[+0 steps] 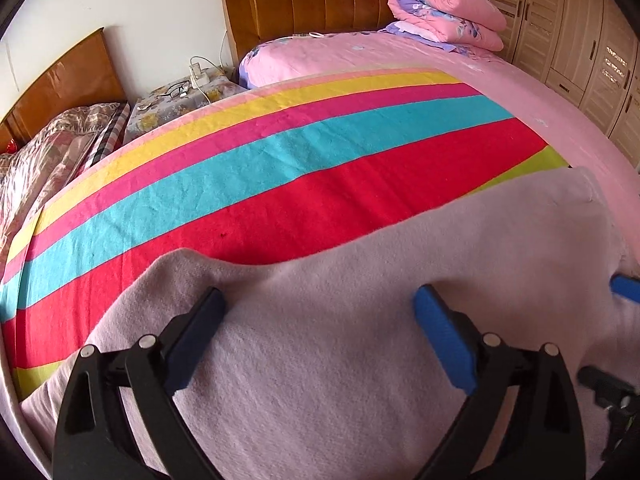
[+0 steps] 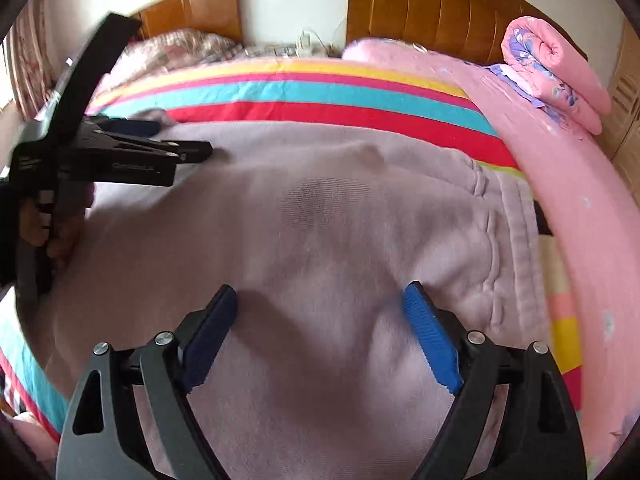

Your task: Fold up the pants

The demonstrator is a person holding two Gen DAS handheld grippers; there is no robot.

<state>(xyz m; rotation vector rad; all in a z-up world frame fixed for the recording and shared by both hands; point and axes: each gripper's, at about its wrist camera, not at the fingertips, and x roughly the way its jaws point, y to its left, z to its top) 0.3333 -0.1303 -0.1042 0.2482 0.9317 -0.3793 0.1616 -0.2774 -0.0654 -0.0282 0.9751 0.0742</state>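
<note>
Basically, pale lilac pants (image 2: 320,240) lie spread flat on a striped blanket (image 1: 248,176) on the bed, waistband (image 2: 504,224) toward the right. Right gripper (image 2: 320,300) is spread wide just above the fabric, nothing between its fingers. Left gripper (image 1: 320,300) is also wide, over the pants near their far edge; the right view shows it (image 2: 168,136) side-on at the left. Pink sheet (image 1: 400,56) lies beyond the blanket, with a rolled pink quilt (image 1: 444,12) at the wooden headboard (image 1: 312,0). Glasses (image 1: 174,90) sit on the nightstand.

Left claw (image 1: 320,300) spread wide, right claw (image 2: 320,298) spread wide
</note>
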